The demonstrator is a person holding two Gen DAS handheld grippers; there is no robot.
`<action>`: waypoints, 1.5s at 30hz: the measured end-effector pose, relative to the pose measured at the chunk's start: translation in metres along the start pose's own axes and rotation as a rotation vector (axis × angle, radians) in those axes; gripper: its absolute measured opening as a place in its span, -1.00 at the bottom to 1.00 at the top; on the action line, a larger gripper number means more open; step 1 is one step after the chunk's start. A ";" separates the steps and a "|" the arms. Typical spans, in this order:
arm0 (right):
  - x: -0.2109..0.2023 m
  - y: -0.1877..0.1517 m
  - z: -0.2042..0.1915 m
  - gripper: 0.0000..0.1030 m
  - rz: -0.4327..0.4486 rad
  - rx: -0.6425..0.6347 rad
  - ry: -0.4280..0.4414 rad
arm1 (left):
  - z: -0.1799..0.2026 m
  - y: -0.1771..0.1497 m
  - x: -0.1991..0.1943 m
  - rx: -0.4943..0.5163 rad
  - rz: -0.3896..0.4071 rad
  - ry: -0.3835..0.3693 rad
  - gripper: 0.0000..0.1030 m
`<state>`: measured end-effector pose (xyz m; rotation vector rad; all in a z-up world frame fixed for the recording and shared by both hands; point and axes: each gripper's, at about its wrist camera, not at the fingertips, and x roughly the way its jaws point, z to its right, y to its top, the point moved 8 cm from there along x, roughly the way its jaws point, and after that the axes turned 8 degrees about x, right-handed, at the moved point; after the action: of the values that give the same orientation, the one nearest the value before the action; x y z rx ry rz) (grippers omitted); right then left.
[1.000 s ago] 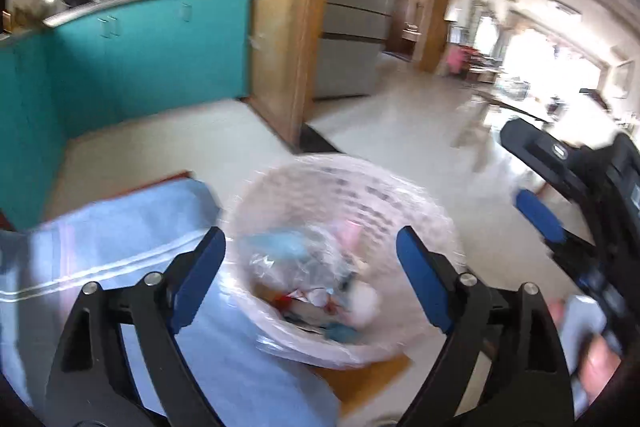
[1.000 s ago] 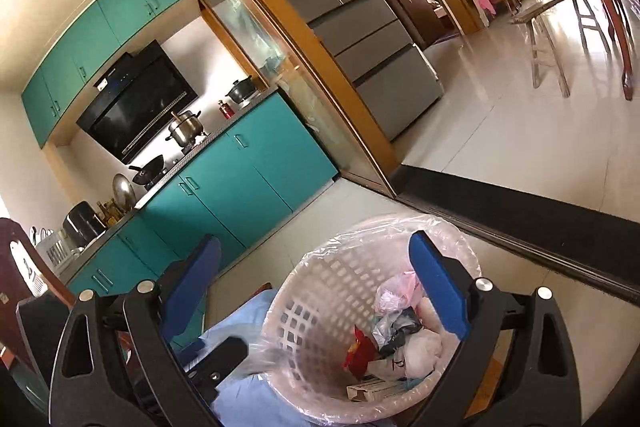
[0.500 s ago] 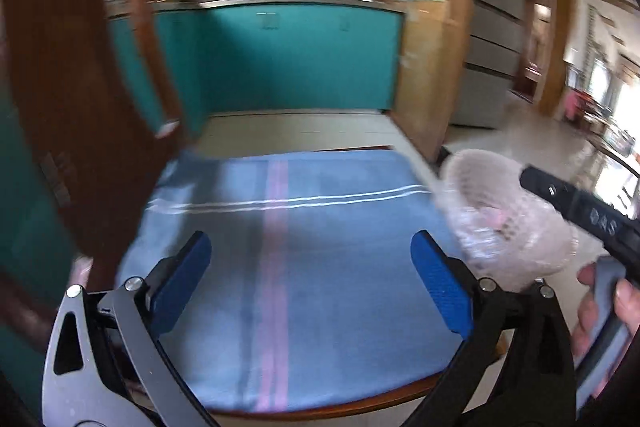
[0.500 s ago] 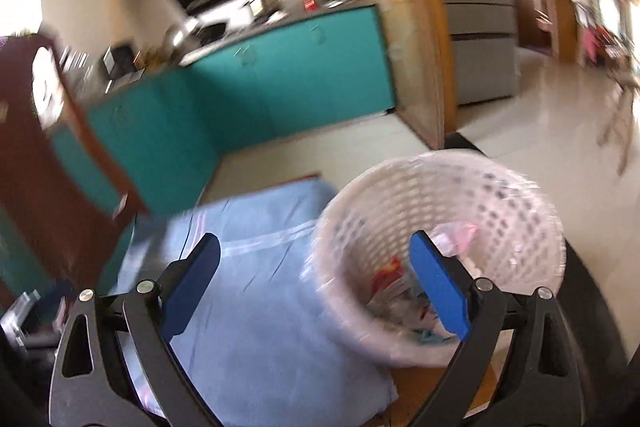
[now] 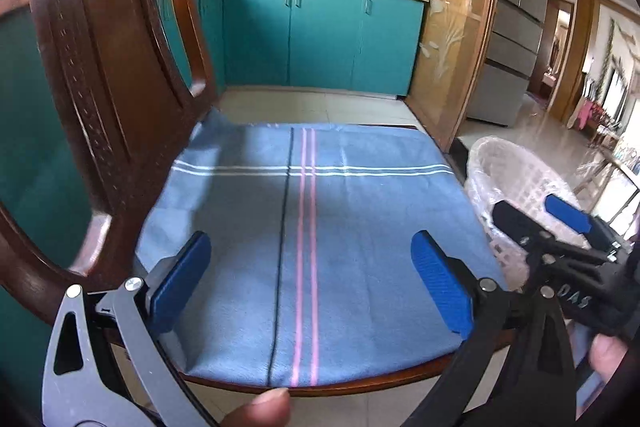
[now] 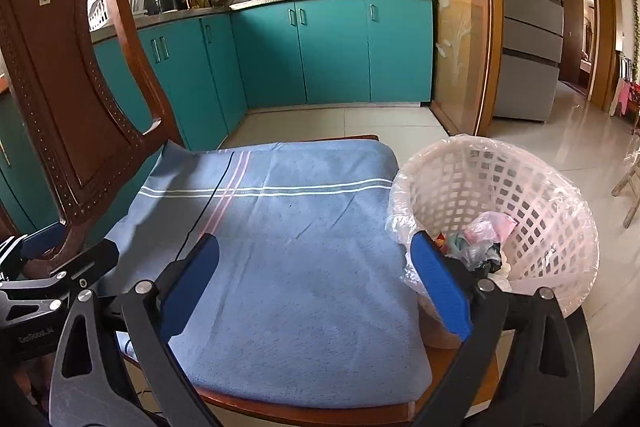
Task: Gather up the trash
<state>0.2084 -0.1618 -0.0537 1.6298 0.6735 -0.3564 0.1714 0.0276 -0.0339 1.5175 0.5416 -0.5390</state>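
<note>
The left gripper (image 5: 310,281) hangs with its ribbed blue pads spread wide and nothing between them, over a soft blue towel (image 5: 320,227) crossed by white and pink stripes. The right gripper (image 6: 314,281) gapes just as wide, also bare, above the same cloth. The towel covers the seat of a carved dark wooden chair (image 6: 68,99). At the seat's right edge sits a round white lattice basket (image 6: 520,187) lined with thin clear plastic, crumpled trash (image 6: 480,239) heaped inside. Glossy teal cabinets (image 6: 332,51) stand beyond.
</note>
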 end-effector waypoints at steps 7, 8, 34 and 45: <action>0.004 -0.004 -0.005 0.83 -0.009 -0.021 -0.006 | 0.001 -0.004 0.002 -0.009 -0.006 -0.002 0.94; 0.004 -0.005 -0.005 0.83 -0.010 -0.022 -0.006 | 0.000 -0.003 0.002 -0.008 -0.004 -0.003 0.94; 0.005 -0.006 -0.006 0.83 -0.014 -0.022 -0.007 | 0.005 -0.002 0.003 0.009 0.000 -0.002 0.94; 0.005 -0.007 -0.006 0.83 -0.017 -0.022 -0.007 | 0.006 -0.002 0.002 0.014 0.002 -0.001 0.94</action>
<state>0.2076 -0.1544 -0.0611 1.6019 0.6841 -0.3651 0.1722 0.0213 -0.0365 1.5313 0.5367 -0.5431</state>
